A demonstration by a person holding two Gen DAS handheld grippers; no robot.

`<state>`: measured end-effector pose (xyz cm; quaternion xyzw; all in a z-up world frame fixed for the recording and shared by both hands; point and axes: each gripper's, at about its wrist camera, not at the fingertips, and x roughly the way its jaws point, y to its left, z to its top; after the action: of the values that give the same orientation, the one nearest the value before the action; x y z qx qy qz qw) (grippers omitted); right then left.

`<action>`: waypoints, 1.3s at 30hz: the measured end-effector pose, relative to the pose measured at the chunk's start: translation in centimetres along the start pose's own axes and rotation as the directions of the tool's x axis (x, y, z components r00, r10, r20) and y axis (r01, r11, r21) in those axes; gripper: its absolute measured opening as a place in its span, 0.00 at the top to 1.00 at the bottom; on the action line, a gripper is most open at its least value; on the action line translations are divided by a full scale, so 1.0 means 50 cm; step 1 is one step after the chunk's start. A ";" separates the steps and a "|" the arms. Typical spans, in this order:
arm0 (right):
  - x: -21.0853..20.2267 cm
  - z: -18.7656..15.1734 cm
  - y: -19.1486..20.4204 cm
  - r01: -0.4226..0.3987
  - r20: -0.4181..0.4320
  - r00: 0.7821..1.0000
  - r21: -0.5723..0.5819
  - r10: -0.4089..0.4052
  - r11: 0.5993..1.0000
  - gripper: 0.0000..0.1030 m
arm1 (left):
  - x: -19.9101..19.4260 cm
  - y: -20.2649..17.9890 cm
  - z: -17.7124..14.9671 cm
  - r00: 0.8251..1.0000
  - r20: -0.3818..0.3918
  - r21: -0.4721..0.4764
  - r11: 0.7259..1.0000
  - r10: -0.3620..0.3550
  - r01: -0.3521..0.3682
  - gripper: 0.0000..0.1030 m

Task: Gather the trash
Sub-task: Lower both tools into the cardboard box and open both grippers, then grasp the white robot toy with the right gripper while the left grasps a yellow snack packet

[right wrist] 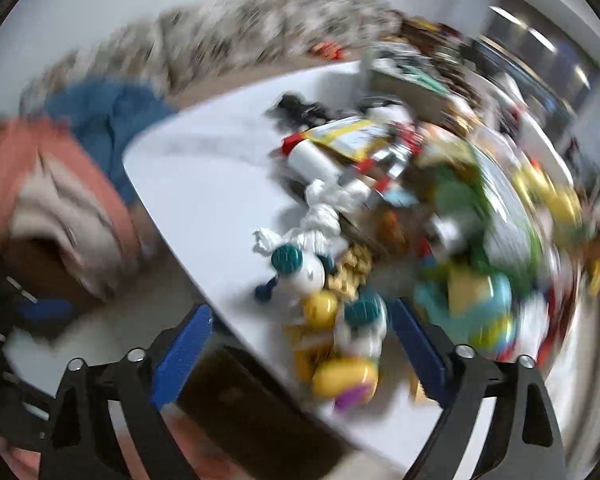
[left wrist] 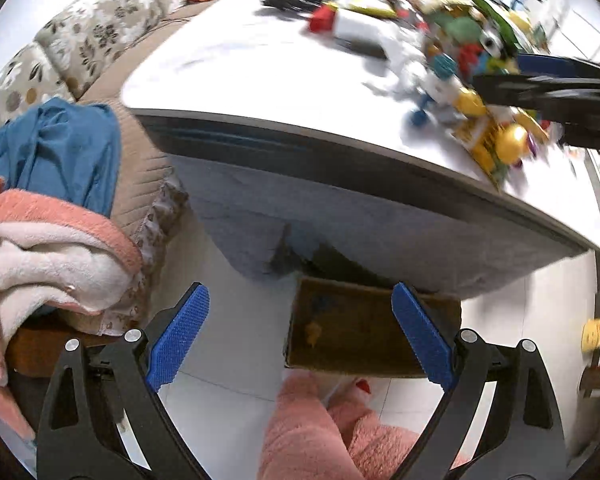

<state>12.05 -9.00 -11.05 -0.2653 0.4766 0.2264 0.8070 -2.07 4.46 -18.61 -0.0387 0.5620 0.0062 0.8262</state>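
Observation:
A heap of trash and toys (left wrist: pixel 452 60) covers the right part of the white table (left wrist: pixel 260 80): yellow wrappers (left wrist: pixel 480 140), a white bottle, coloured bits. My left gripper (left wrist: pixel 300 332) hangs open and empty above the floor, over the near edge of a brown cardboard box (left wrist: pixel 360 332) that sits half under the table. One of the right gripper's black fingers (left wrist: pixel 540 92) reaches in over the heap. The right wrist view is blurred. There my right gripper (right wrist: pixel 300 354) is open above yellow wrappers (right wrist: pixel 340 376), a teal-capped bottle (right wrist: pixel 300 268) and crumpled white tissue (right wrist: pixel 320 216).
A sofa with floral cushions (left wrist: pixel 92 36) runs along the left, bearing a blue cloth (left wrist: pixel 60 148) and a pink and white towel (left wrist: pixel 48 248). Pink fleece of the person's clothing (left wrist: pixel 312 432) fills the lower middle. White floor tiles (left wrist: pixel 228 360) lie between sofa and box.

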 end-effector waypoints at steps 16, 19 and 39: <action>0.104 0.055 -0.028 0.032 -0.167 0.985 -0.133 -0.054 0.991 0.73 | 0.008 0.096 -0.019 0.999 -0.031 -0.161 0.987 0.011 -0.016 0.12; 0.059 0.071 -0.110 -0.025 -0.120 0.992 0.047 0.030 0.999 0.76 | 0.013 0.086 -0.007 1.000 -0.029 -0.160 0.987 -0.001 -0.004 0.12; -0.207 -0.085 -0.335 -0.349 0.327 0.929 0.619 0.172 0.704 0.76 | 0.091 -0.264 0.167 0.996 0.047 0.289 0.956 -0.072 0.055 0.12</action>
<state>15.06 -25.58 0.00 0.1415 0.4553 0.1843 0.8595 8.07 -8.25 -19.01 0.0639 0.5318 -0.1010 0.8384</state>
